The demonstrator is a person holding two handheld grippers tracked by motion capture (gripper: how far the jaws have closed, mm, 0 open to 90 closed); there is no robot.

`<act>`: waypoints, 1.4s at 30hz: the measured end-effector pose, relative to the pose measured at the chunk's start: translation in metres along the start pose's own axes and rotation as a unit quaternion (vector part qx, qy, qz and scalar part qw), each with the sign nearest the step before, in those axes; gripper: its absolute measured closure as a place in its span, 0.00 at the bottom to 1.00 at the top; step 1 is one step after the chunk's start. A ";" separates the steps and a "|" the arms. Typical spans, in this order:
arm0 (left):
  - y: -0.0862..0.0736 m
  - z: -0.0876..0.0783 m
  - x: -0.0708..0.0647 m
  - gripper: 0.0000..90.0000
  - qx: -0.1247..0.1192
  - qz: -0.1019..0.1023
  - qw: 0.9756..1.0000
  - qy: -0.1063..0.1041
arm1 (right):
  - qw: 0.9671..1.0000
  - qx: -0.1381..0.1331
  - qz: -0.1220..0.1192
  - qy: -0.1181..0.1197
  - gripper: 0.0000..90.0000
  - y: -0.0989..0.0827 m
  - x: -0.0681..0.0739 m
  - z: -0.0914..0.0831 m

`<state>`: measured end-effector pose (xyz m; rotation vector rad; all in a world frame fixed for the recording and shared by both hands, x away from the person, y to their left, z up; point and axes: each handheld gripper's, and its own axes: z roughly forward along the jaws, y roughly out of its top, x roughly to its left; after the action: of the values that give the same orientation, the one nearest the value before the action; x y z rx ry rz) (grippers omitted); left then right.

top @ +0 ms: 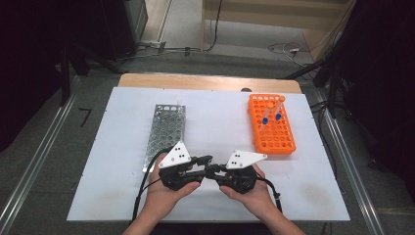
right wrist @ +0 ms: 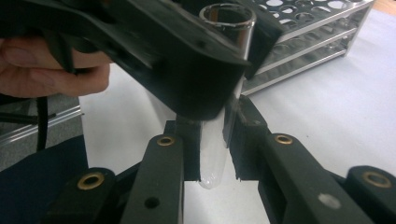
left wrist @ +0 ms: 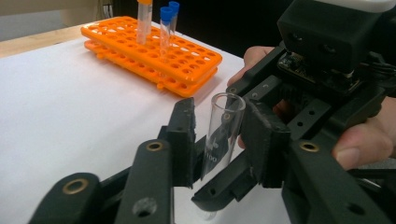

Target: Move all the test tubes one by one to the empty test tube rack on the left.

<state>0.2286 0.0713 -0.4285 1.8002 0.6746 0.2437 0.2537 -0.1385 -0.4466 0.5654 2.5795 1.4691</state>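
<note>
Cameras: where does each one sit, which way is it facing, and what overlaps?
High view: above the person's side, looking forward and down on the white table; both hands hold a left hand-held gripper and right hand-held gripper.
Left gripper view: faces the orange rack, jaws around a glass tube.
Right gripper view: faces the metal rack.
Shared: both gripper views show the tube.

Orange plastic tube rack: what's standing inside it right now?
The orange plastic tube rack holds two blue-capped tubes and one orange-capped tube. The other holes look empty; the tubes' lower ends are hidden inside the rack.
</note>
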 end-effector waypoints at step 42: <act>0.009 -0.017 0.024 0.85 -0.028 0.003 0.999 0.044 | 0.999 -0.035 0.016 -0.025 0.49 -0.019 -0.019 -0.039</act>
<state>0.2422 0.0968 -0.4187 1.7456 0.7182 0.3449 0.2553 -0.1864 -0.4440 0.6295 2.4816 1.5284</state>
